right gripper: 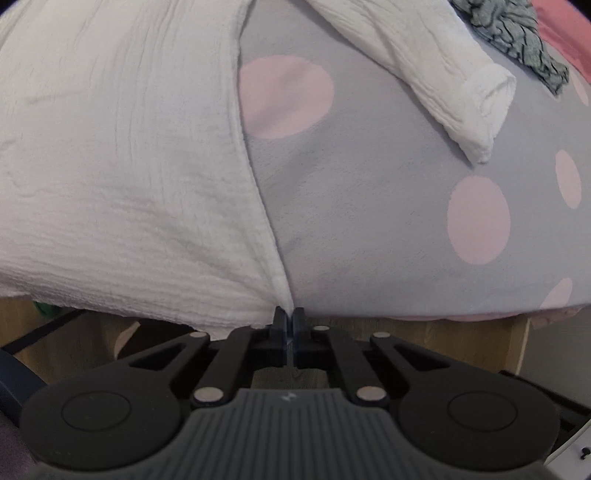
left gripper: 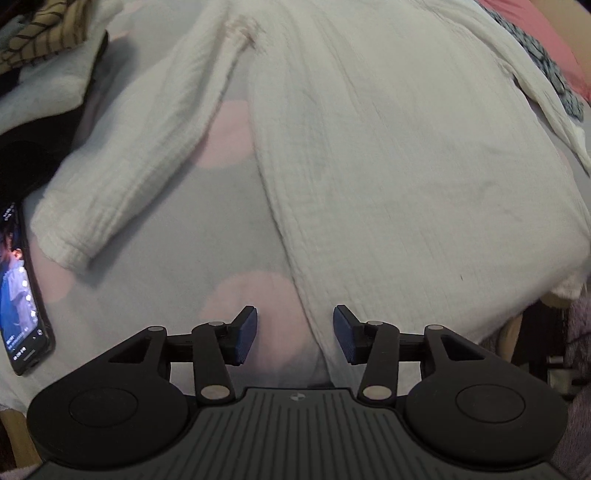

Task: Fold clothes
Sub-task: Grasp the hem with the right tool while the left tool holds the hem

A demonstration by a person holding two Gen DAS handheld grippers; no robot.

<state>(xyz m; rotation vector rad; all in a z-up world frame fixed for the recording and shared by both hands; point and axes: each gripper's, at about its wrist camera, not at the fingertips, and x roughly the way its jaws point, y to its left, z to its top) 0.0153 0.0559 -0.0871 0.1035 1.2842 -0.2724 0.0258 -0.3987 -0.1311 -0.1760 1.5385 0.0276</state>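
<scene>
A white crinkled long-sleeved garment (left gripper: 388,147) lies spread on a grey sheet with pink dots (left gripper: 177,236). Its left sleeve (left gripper: 122,177) angles out toward the near left. My left gripper (left gripper: 294,334) is open, its blue pads on either side of the garment's near-left hem corner, with cloth in the gap between them. In the right wrist view the same garment (right gripper: 122,166) fills the left half, and its right sleeve (right gripper: 443,74) lies at the upper right. My right gripper (right gripper: 289,320) is shut on the garment's near-right hem corner at the sheet's front edge.
A phone (left gripper: 22,291) with a lit screen lies on the sheet at the left. A striped tan cloth (left gripper: 44,29) is at the far left. A grey patterned cloth (right gripper: 517,40) and pink fabric (right gripper: 569,33) lie at the far right. Wooden furniture (right gripper: 443,343) shows below the sheet's front edge.
</scene>
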